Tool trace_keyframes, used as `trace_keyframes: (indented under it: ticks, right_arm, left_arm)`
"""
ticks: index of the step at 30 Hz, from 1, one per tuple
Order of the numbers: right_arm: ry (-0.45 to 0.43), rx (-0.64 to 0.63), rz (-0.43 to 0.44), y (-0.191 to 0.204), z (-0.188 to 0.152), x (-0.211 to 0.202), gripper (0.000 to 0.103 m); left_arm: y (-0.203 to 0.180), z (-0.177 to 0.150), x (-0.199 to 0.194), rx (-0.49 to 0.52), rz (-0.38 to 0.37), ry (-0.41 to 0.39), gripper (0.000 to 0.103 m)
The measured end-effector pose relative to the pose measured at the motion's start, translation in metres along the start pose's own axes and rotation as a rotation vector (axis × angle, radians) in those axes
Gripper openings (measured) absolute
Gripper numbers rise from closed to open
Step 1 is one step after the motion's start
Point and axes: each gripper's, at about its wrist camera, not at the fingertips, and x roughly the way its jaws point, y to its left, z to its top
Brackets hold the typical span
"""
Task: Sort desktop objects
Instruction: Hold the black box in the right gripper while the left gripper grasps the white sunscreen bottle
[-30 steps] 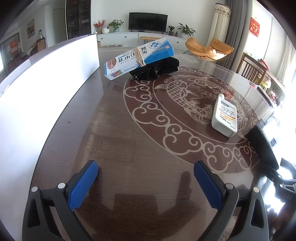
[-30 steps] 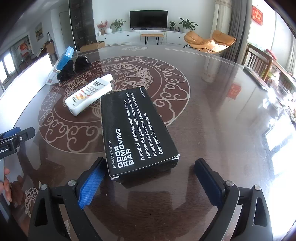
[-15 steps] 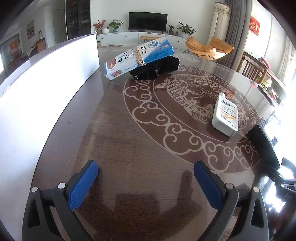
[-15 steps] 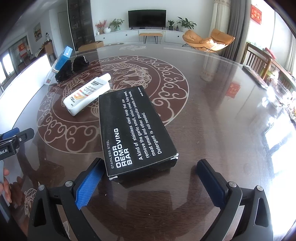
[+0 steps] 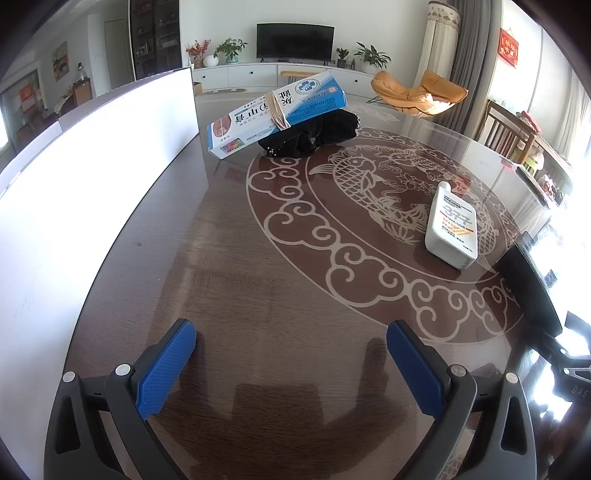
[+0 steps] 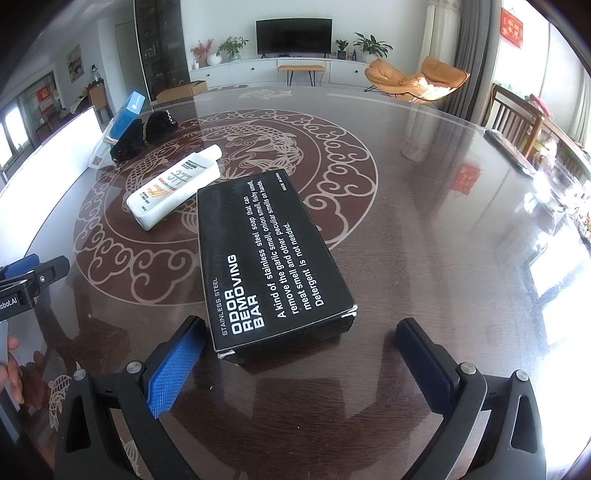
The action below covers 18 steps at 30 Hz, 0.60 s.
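- Behind the big round table (image 6: 424,229), a living room is seen, with a dark TV (image 6: 293,36) far off and an orange chair (image 6: 417,79) to its right.
- A black box (image 6: 269,266) is seen lying flat on the near part of the table, with white words on its top.
- The right gripper (image 6: 301,354) is held just near the box's close end. Its jaws are being opened wider than a second ago, and they are now very wide apart.
- The box's near end is seen between the blue pads (image 6: 173,373), but it is not pressed by them. The left pad is just beside the box corner; the right pad is well apart from it.
- This is judged to mean the box can be gripped next, or it has been let go here. Which one cannot be told.
- The left gripper (image 5: 291,369) is held wide apart over bare table, with nothing between its pads. It has not been moved.
- A white bottle (image 6: 173,184) is seen lying just left of the box's far end.
- A blue and white box (image 5: 277,112) is seen far off, leaning on a black bundle (image 5: 310,134).
- A white board (image 5: 92,177) is stood along the left edge.
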Motion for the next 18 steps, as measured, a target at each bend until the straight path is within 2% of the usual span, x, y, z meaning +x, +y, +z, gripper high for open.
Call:
trace_keyframes:
  ticks: [7,8,11,18]
  right_arm:
    - [0.000,0.002,0.001,0.000,0.000,0.000,0.103]
    - [0.000,0.002,0.001,0.000,0.000,0.000,0.103]
    - [0.000,0.002,0.001,0.000,0.000,0.000,0.103]
    - [0.000,0.002,0.001,0.000,0.000,0.000,0.103]
  left_arm:
    - [0.001,-0.001,-0.001,-0.006,-0.014,-0.003,0.103]
    - [0.001,-0.001,-0.002,-0.003,-0.038,-0.008,0.103]
    - [-0.003,-0.002,-0.007,0.024,-0.174,-0.017,0.103]
    - [-0.046,0.002,-0.004,0.171,-0.274,0.032,0.103]
